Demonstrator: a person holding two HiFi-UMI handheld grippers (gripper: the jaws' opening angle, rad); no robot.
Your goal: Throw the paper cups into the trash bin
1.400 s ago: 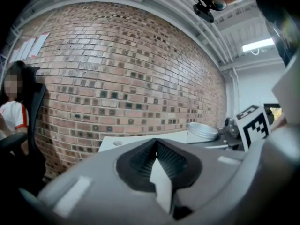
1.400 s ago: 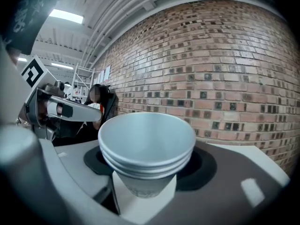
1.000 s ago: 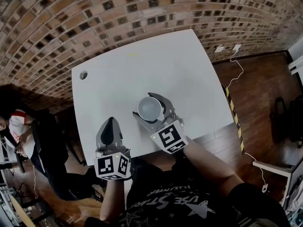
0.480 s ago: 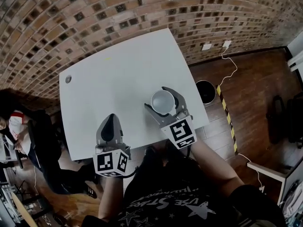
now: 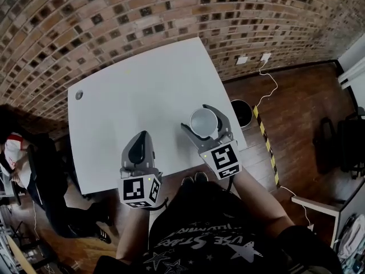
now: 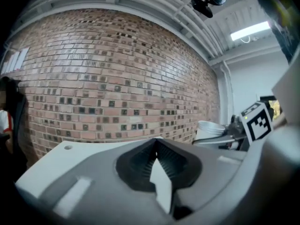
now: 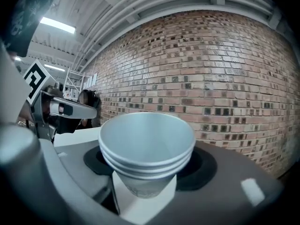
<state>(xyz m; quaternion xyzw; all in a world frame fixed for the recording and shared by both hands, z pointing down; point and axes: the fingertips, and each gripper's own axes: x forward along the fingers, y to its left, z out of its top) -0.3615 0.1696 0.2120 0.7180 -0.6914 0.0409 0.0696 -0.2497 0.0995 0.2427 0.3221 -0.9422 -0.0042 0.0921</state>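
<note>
A stack of nested white paper cups (image 5: 203,122) stands upright between the jaws of my right gripper (image 5: 201,119), which is shut on it above the right part of the white table (image 5: 142,90). The right gripper view shows three stacked rims of the cups (image 7: 147,142) held in my right gripper (image 7: 149,167). A small dark round trash bin (image 5: 242,112) stands on the wooden floor just past the table's right edge. My left gripper (image 5: 137,148) hovers over the table's near edge, shut and empty (image 6: 155,146). The left gripper view catches the cups (image 6: 208,129) at its right.
A brick wall (image 5: 171,16) runs behind the table. The table has a small round hole (image 5: 78,95) at its far left corner. A person (image 5: 17,158) sits at the left. A cable and striped floor tape (image 5: 267,147) lie on the floor to the right.
My right gripper has carried the cups to the right, toward the table's right edge. The view has swung right and the trash bin has come into sight. My left gripper stays shut.
</note>
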